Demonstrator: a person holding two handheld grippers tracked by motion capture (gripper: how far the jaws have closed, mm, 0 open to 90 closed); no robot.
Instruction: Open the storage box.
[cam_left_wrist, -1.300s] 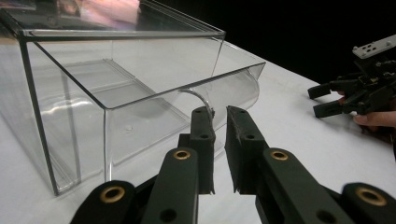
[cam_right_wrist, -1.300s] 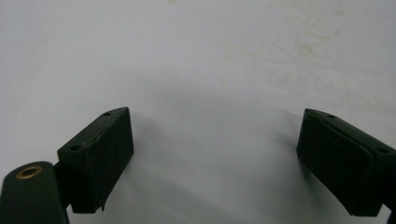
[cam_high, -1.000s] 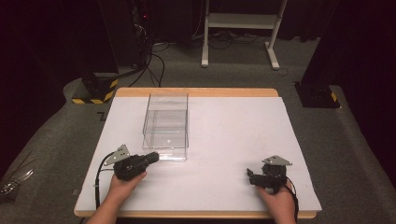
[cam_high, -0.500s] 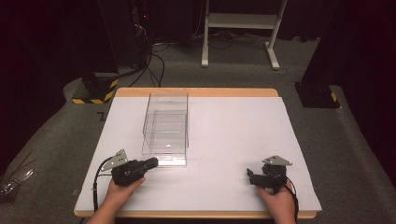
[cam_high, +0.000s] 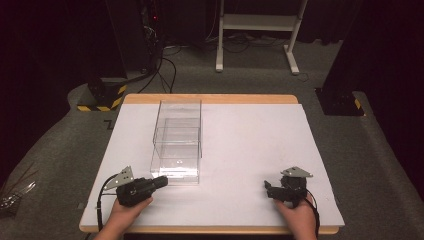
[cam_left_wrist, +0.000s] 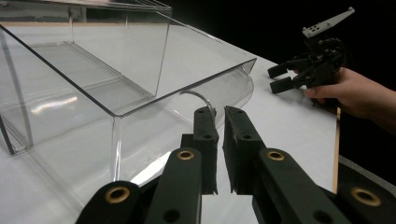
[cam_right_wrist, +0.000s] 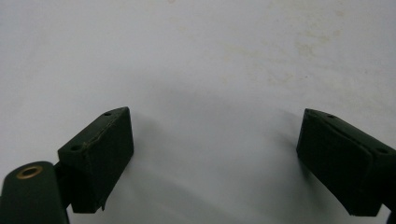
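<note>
Clear acrylic box: on the white table, left of centre, its near end just beside the left gripper. Left gripper: jaws nearly closed with a thin gap, holding nothing. Right gripper: near right edge, well apart from the box, jaws spread wide, empty.

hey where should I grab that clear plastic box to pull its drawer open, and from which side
Probably the small curved handle on the near front face of the clear box, approached from the person's side. It stands out from the flat wall, giving a thin loop to pinch. The left tongs, nearly shut, already point at it.
</note>
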